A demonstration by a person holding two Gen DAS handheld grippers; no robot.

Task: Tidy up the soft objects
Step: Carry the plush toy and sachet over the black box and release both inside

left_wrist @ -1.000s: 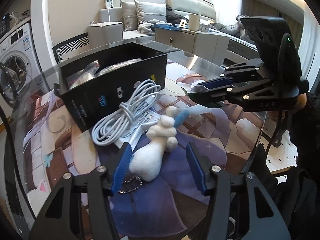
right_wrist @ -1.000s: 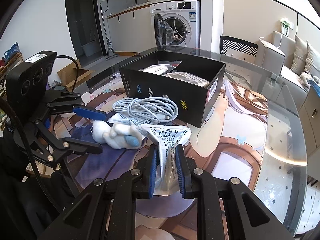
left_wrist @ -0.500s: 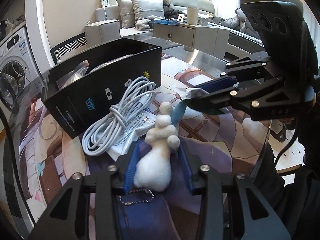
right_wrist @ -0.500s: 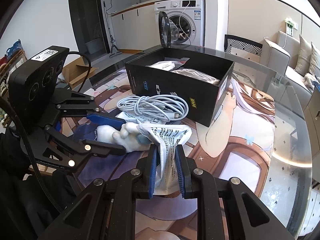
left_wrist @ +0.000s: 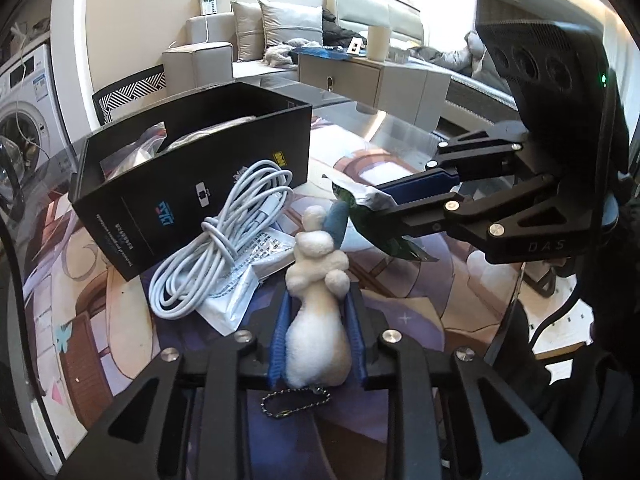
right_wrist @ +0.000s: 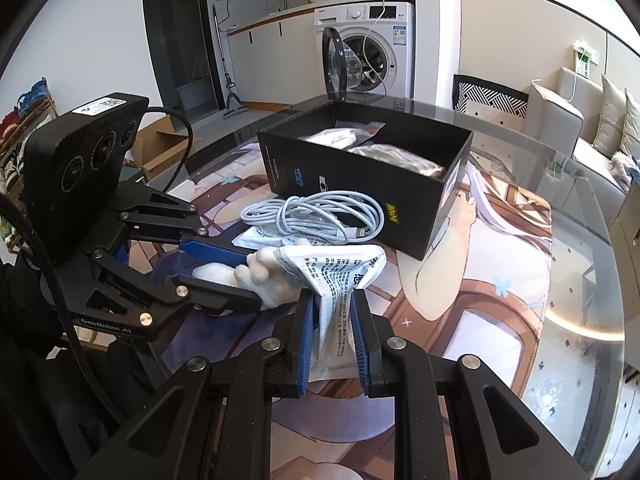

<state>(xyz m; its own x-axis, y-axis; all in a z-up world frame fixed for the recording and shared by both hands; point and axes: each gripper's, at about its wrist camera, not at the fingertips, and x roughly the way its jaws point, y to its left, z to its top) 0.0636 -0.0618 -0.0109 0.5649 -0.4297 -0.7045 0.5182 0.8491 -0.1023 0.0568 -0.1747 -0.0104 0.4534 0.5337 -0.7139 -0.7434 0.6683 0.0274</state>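
Note:
A white plush toy (left_wrist: 316,320) with a bead chain lies on the printed mat. My left gripper (left_wrist: 318,300) is closing around its body, and both blue pads press its sides. In the right wrist view the plush toy (right_wrist: 264,272) sits between the left gripper's fingers (right_wrist: 216,250). My right gripper (right_wrist: 334,300) is shut on a crumpled white printed packet (right_wrist: 340,272) and holds it just above the mat beside the plush's head. The open black box (left_wrist: 192,184) stands behind, with bagged soft items inside.
A coiled white cable (left_wrist: 224,240) rests on a flat white packet (left_wrist: 236,288) against the box front. The round glass table's edge (right_wrist: 592,320) curves along the right. A washing machine (right_wrist: 372,52) and a sofa (left_wrist: 280,28) stand beyond the table.
The left gripper's jaws have narrowed from wide apart to pressing on the plush toy's body. The right gripper has kept its hold on the packet in about the same place.

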